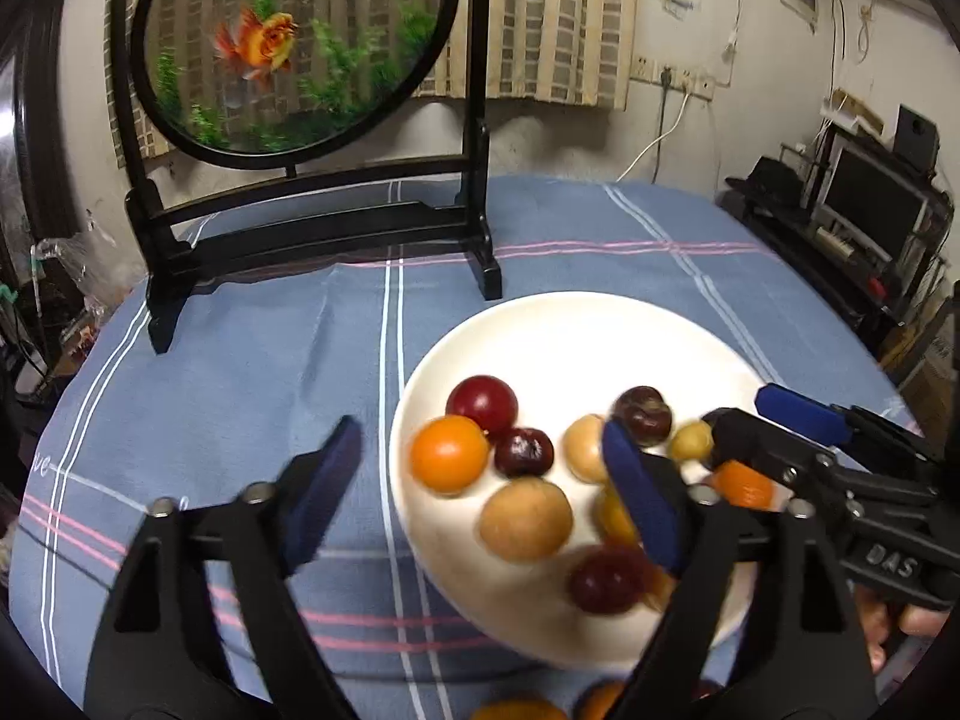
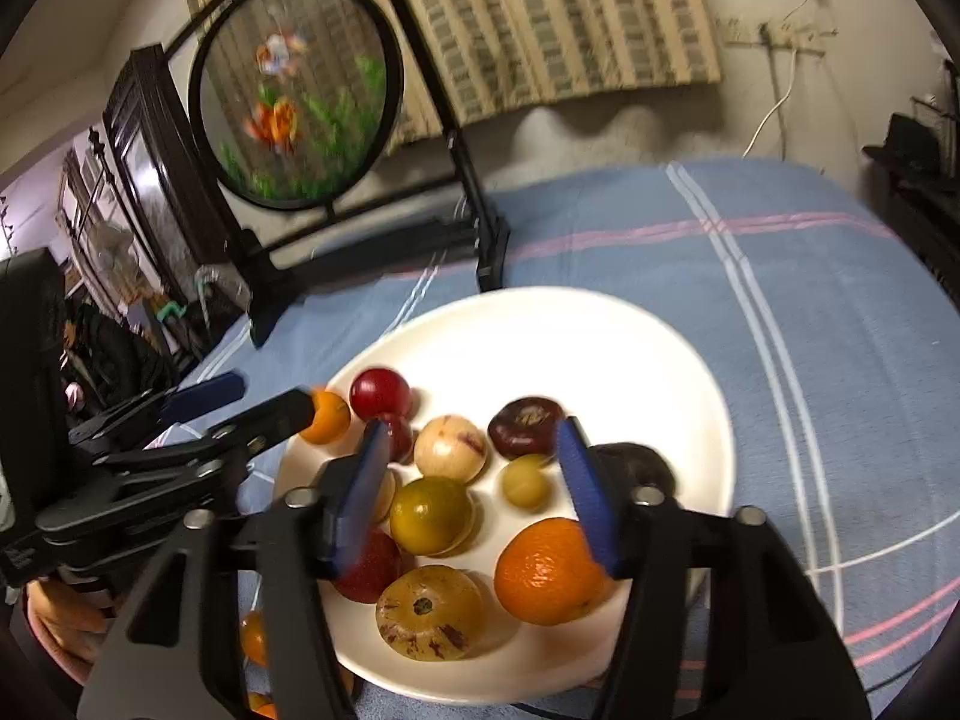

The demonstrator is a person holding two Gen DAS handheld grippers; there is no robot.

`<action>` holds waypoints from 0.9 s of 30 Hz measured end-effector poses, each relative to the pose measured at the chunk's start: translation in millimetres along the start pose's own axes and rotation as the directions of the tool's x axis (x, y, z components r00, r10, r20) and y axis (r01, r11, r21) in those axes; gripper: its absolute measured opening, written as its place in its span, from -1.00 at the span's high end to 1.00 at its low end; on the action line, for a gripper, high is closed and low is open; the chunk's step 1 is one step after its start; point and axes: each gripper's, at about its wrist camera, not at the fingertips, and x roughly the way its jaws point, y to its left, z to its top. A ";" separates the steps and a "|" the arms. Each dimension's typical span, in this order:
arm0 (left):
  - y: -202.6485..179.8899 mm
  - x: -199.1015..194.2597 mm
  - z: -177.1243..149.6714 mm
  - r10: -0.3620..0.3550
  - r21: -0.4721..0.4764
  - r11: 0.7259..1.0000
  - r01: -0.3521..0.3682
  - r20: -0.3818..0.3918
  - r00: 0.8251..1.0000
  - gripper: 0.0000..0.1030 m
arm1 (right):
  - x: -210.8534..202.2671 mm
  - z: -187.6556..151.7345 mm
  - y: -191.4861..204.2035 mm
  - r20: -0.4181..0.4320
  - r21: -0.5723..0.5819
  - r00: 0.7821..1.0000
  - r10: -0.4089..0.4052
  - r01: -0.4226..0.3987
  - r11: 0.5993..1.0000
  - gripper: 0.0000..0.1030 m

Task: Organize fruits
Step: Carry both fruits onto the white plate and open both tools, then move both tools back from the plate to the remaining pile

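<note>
Both grippers hang over the white plate [image 2: 660, 360] with nothing held: the left gripper [image 1: 480, 492] has its blue pads spread wide, one over the blue checked cloth and the other over the fruit, while the right gripper [image 2: 474, 492] stands about half open above the middle of the pile, empty too. No earlier view is given, so how they came there I cannot say

On the plate lie the fruits: an orange [image 2: 549, 570] at the near rim, a green-yellow round fruit [image 2: 431, 515] in the middle, a speckled tan one [image 2: 429, 612] in front of it, a red one [image 2: 380, 393] toward the far side, dark plum-like ones [image 2: 525, 426] and a small yellow one [image 2: 525, 480]. A few orange fruits [image 1: 516, 708] lie off the plate on the cloth by the table's near edge, so the job looks unfinished

Risks, as I judge them: the fruit is round and packed close, so a pad coming down between two could push a neighbour rolling off the shallow rim. The two grippers sit near each other over the same plate and might knock together. The orange looks wide for half-spread jaws

Behind the plate, toward the table's far edge, stands a round goldfish screen [image 1: 288, 42] on a black stand [image 1: 324, 228], close enough that a long reach could strike it
</note>
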 end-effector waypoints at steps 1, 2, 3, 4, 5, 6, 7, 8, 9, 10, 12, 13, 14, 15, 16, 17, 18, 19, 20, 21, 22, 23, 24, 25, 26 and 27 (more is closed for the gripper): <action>1.5 -6.8 -2.4 0.007 -0.005 1.000 -0.007 0.006 1.000 -0.75 | -4.3 -0.9 1.7 -0.002 -0.010 1.000 0.008 -0.008 1.000 -0.16; 3.6 -20.3 -8.2 0.011 -0.009 1.000 -0.011 0.019 1.000 -0.78 | -11.2 -3.9 4.5 -0.003 -0.020 1.000 0.022 -0.023 1.000 -0.16; 5.3 -29.9 -13.7 0.006 -0.009 1.000 -0.006 0.027 1.000 -0.84 | -18.4 -8.8 8.1 -0.011 -0.035 0.999 0.043 -0.044 0.998 -0.16; 7.0 -38.7 -19.8 0.002 -0.009 1.000 -0.002 0.034 0.999 -0.87 | -22.6 -13.0 11.1 -0.021 -0.051 0.998 0.057 -0.058 0.997 -0.16; 10.9 -51.6 -30.5 0.003 -0.012 1.000 -0.002 0.046 0.999 -0.92 | -31.9 -23.2 17.5 -0.038 -0.087 0.996 0.076 -0.079 0.993 -0.16; 13.9 -60.9 -39.0 0.004 -0.017 1.000 -0.003 0.055 0.998 -0.95 | -38.2 -30.9 21.7 -0.050 -0.114 0.995 0.089 -0.094 0.989 -0.16; 19.0 -73.2 -53.6 0.001 -0.029 1.000 0.001 0.070 0.998 -0.96 | -43.5 -38.0 24.9 -0.062 -0.136 0.993 0.100 -0.108 0.985 -0.17; 22.7 -81.4 -66.2 0.001 -0.040 0.999 0.002 0.080 0.997 -0.96 | -50.8 -49.6 29.5 -0.084 -0.169 0.990 0.116 -0.129 0.977 -0.18; 24.7 -86.2 -76.7 0.006 -0.046 0.999 -0.002 0.084 0.996 -0.96 | -55.7 -59.0 32.5 -0.106 -0.192 0.986 0.127 -0.146 0.971 -0.18; 28.0 -90.8 -88.1 0.018 -0.053 0.998 -0.014 0.087 0.996 -0.96 | -60.1 -68.1 34.8 -0.125 -0.209 0.983 0.135 -0.159 0.965 -0.18; 34.6 -94.3 -113.1 0.065 -0.077 0.995 -0.059 0.076 0.995 -0.96 | -67.2 -89.2 38.6 -0.160 -0.223 0.977 0.143 -0.177 0.959 -0.18; 37.1 -92.9 -120.1 0.099 -0.088 0.992 -0.096 0.035 0.994 -0.96 | -68.8 -97.7 40.3 -0.180 -0.224 0.974 0.135 -0.174 0.959 -0.18; 40.1 -93.0 -125.6 0.106 -0.085 0.991 -0.106 0.005 0.994 -0.96 | -69.2 -108.9 44.7 -0.216 -0.237 0.971 0.099 -0.151 0.960 -0.18; 42.2 -94.1 -129.2 0.105 -0.089 0.991 -0.104 0.002 0.994 -0.96 | -69.8 -116.1 48.9 -0.235 -0.256 0.969 0.075 -0.136 0.957 -0.18; 45.7 -95.3 -134.7 0.120 -0.104 0.987 -0.119 -0.002 0.993 -0.96 | -70.1 -120.6 51.9 -0.249 -0.270 0.966 0.063 -0.132 0.954 -0.18; 47.7 -95.5 -137.4 0.132 -0.111 0.985 -0.132 -0.010 0.991 -0.96 | -70.7 -128.4 58.0 -0.276 -0.298 0.960 0.050 -0.134 0.945 -0.18; 49.6 -95.8 -138.3 0.141 -0.112 0.983 -0.142 -0.017 0.990 -0.96 | -76.1 -134.0 62.1 -0.271 -0.321 0.962 0.044 -0.133 0.938 -0.19; 51.5 -97.6 -138.4 0.150 -0.111 0.982 -0.151 -0.015 0.989 -0.96 | -80.2 -135.7 65.0 -0.267 -0.339 0.963 0.042 -0.135 0.931 -0.20; 53.1 -99.8 -138.0 0.159 -0.115 0.981 -0.159 -0.010 0.987 -0.96 | -82.7 -138.3 66.4 -0.273 -0.349 0.961 0.048 -0.145 0.926 -0.20; 55.6 -101.4 -136.8 0.168 -0.126 0.978 -0.167 -0.002 0.986 -0.96 | -85.0 -139.6 66.9 -0.279 -0.351 0.959 0.056 -0.156 0.923 -0.20; 58.4 -102.0 -136.7 0.172 -0.140 0.975 -0.170 0.003 0.985 -0.96 | -86.3 -140.4 66.5 -0.281 -0.348 0.958 0.061 -0.161 0.923 -0.20; 62.2 -102.6 -136.5 0.172 -0.160 0.973 -0.169 0.002 0.985 -0.96 | -86.7 -140.8 65.7 -0.282 -0.347 0.957 0.062 -0.162 0.924 -0.20; 65.1 -101.8 -136.3 0.168 -0.174 0.971 -0.166 -0.004 0.986 -0.96 | -86.8 -142.1 65.6 -0.285 -0.350 0.957 0.058 -0.160 0.923 -0.20; 68.2 -99.8 -136.5 0.159 -0.190 0.969 -0.159 -0.019 0.987 -0.96 | -85.6 -143.5 65.9 -0.291 -0.355 0.955 0.058 -0.164 0.920 -0.20; 69.1 -96.8 -135.6 0.149 -0.197 0.969 -0.152 -0.029 0.988 -0.96 | -85.3 -143.7 66.8 -0.295 -0.355 0.954 0.063 -0.170 0.919 -0.20; 70.3 -95.4 -136.0 0.139 -0.201 0.969 -0.144 -0.037 0.990 -0.96 | -84.7 -143.3 67.1 -0.298 -0.357 0.952 0.069 -0.178 0.917 -0.20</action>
